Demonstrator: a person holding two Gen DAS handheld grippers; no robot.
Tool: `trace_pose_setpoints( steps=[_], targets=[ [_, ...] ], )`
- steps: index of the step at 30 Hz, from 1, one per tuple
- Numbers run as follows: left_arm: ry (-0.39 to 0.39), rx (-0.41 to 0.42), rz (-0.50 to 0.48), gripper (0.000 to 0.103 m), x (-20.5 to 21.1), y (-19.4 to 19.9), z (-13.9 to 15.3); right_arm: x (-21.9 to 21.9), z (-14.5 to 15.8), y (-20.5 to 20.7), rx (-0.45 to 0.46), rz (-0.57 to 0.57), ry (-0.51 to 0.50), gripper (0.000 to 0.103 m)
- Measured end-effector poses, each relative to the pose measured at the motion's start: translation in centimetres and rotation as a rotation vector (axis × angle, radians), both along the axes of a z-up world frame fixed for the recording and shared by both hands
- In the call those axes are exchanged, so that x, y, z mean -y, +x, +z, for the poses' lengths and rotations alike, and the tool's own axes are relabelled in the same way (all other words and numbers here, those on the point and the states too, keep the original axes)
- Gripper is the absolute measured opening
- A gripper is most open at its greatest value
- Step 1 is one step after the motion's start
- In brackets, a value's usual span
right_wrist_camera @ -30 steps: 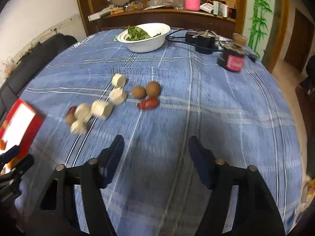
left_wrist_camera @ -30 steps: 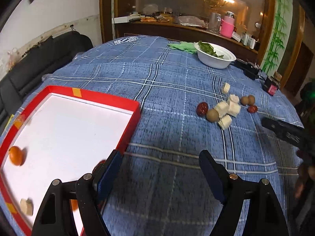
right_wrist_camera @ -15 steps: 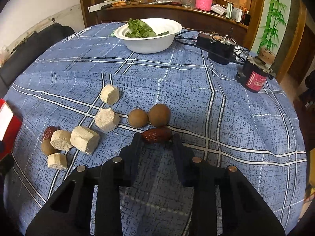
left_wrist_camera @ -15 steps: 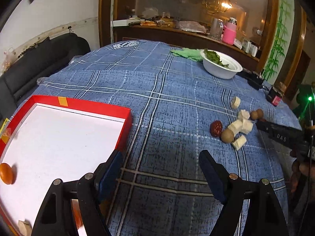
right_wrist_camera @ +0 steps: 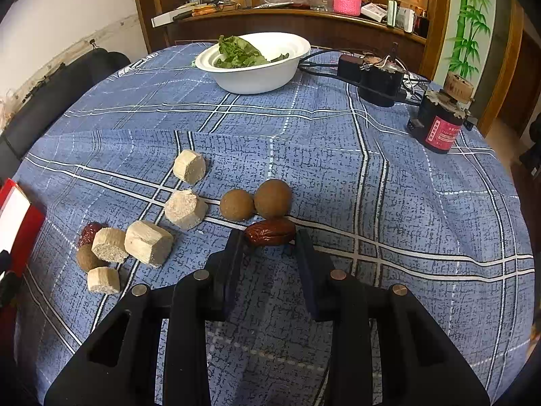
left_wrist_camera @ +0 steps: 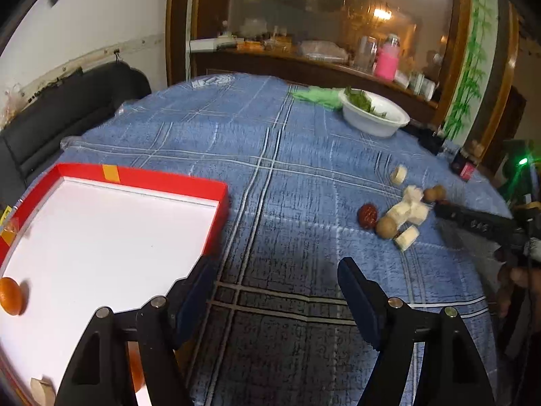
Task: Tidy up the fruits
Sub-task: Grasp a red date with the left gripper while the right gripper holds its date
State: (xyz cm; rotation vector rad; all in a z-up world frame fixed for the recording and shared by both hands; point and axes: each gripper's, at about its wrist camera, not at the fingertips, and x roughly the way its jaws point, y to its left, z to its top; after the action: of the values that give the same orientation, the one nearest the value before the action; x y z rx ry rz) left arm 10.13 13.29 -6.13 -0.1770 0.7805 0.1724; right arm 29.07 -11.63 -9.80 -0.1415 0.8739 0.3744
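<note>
Brown longans (right_wrist_camera: pixel 256 199) just behind date (right_wrist_camera: pixel 269 232)

A round surface (right_wrist_camera: pixel 422 203) draped in blue plaid cloth carries a white bowl (right_wrist_camera: pixel 257 77) of leafy greens at its far side, with a green cloth (left_wrist_camera: pixel 316 96) beside it. Black electronic boxes (right_wrist_camera: pixel 375 77) with cables and a dark red-labelled container (right_wrist_camera: pixel 439 128) sit to the right. Mid-cloth lie pale chunky blocks (right_wrist_camera: pixel 148 242), three round brown fruits (right_wrist_camera: pixel 272 198) and two red dates (right_wrist_camera: pixel 270 231). A red-rimmed white tray (left_wrist_camera: pixel 101 237) rests at the left edge.
</note>
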Motion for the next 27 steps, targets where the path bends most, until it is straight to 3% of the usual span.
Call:
trace_pose_setpoints(
  steps=[6,9,12,14,27],
  targets=[
    [-0.016,-0.049,-0.099,0.074,3.2,3.4,-0.3,-0.1,0.0,0.0,0.000,-0.001,0.001,0.031],
    [0.039,-0.089,-0.139,0.064,5.2,5.6,-0.8,-0.1,0.0,0.0,-0.001,-0.001,0.006,0.031],
    [0.098,-0.114,-0.100,0.057,5.5,7.2,-1.3,-0.1,0.0,0.0,-0.002,-0.001,0.009,0.031],
    [0.077,-0.137,-0.089,0.056,4.9,7.8,-1.7,0.0,0.0,0.0,-0.003,0.000,0.014,0.030],
    [0.052,-0.108,-0.152,0.053,6.9,10.7,-1.2,0.1,0.0,0.0,-0.004,0.001,0.018,0.031]
  ],
)
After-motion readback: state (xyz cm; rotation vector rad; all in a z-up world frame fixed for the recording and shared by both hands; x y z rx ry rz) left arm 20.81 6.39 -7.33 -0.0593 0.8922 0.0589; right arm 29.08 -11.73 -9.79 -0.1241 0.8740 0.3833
